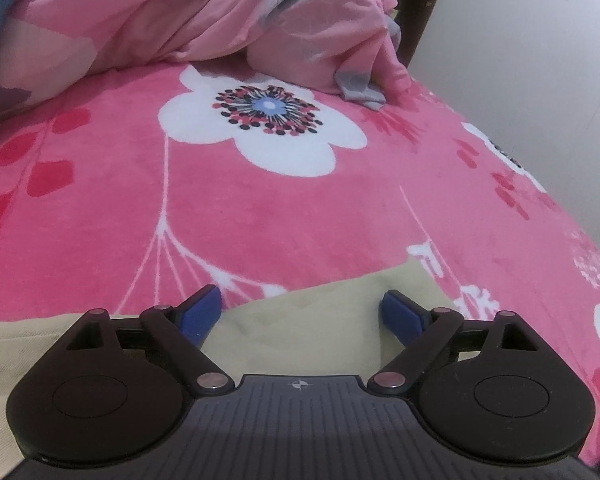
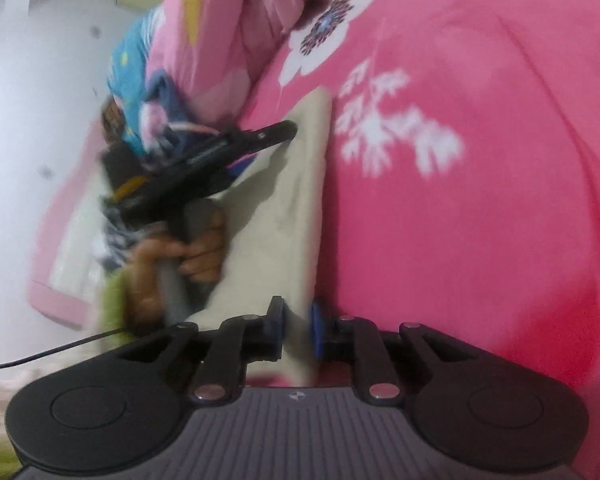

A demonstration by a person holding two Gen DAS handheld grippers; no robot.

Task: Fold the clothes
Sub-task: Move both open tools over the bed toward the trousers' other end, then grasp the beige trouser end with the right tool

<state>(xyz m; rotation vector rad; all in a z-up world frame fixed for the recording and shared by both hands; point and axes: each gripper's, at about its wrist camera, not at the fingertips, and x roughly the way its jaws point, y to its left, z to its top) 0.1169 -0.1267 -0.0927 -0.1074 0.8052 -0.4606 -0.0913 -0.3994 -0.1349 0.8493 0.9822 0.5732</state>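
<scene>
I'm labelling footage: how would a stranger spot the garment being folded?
Find the pink fleece blanket printed with white flowers. At its near edge lies a plain beige cloth garment, the only unpatterned fabric there, unlike the crumpled pink bedding behind.

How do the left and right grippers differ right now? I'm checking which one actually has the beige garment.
The left gripper has its blue pads spread wide over the beige garment, gripping nothing; the right gripper has its pads closed on that garment's edge. The left view is sharp, the right view motion-blurred. Both share black linkages and blue pads, and both work over the pink floral blanket.
</scene>
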